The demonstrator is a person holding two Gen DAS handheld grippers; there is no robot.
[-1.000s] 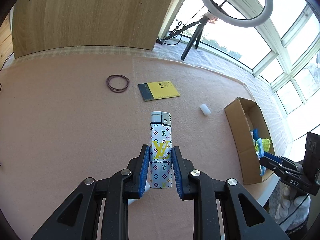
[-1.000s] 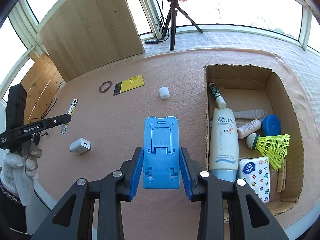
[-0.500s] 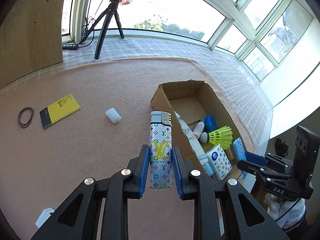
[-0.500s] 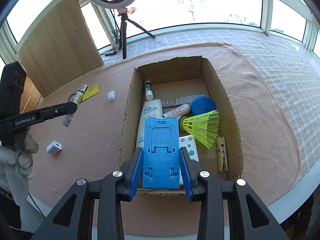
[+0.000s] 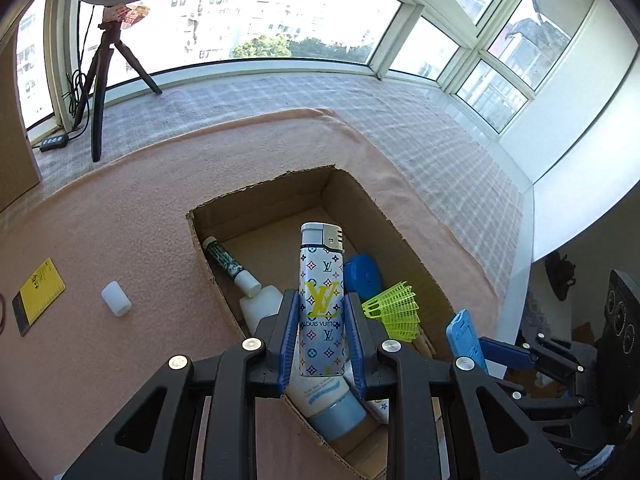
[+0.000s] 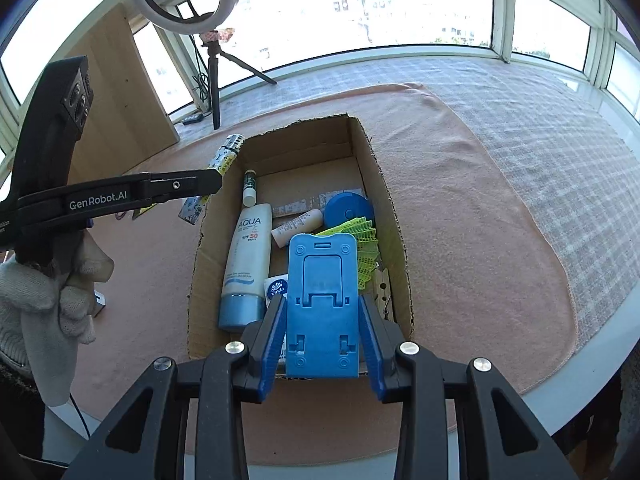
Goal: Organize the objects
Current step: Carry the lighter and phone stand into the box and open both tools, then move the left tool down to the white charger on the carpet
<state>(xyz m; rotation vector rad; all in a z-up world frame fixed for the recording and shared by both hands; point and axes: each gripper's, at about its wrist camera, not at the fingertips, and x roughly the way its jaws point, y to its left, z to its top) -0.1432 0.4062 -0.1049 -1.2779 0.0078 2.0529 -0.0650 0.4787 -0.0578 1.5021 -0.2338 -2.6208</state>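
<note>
My left gripper [image 5: 322, 312] is shut on a white patterned lighter [image 5: 322, 296] held upright above the open cardboard box [image 5: 264, 200]. From the right wrist view the same lighter [image 6: 226, 156] hangs over the box's left wall [image 6: 200, 264]. My right gripper [image 6: 322, 320] is shut on a blue plastic phone stand [image 6: 322, 304], held over the near end of the box. Inside lie a sunscreen tube [image 6: 246, 268], a yellow shuttlecock [image 6: 366, 248], a blue round case [image 6: 348, 210], a small white tube [image 6: 298, 226] and a glue stick [image 6: 249, 188].
A white cap [image 5: 116, 298] and a yellow notebook [image 5: 38, 294] lie on the pink cloth left of the box. A ring light on a tripod [image 6: 216, 80] stands at the back by the windows. A wooden panel [image 6: 120, 92] leans at the far left. The table edge [image 6: 592, 380] curves close on the right.
Both grippers swung over to the box with their loads. The left one swept right from the bare cloth to above the box. The right one came over the box's near end.
</note>
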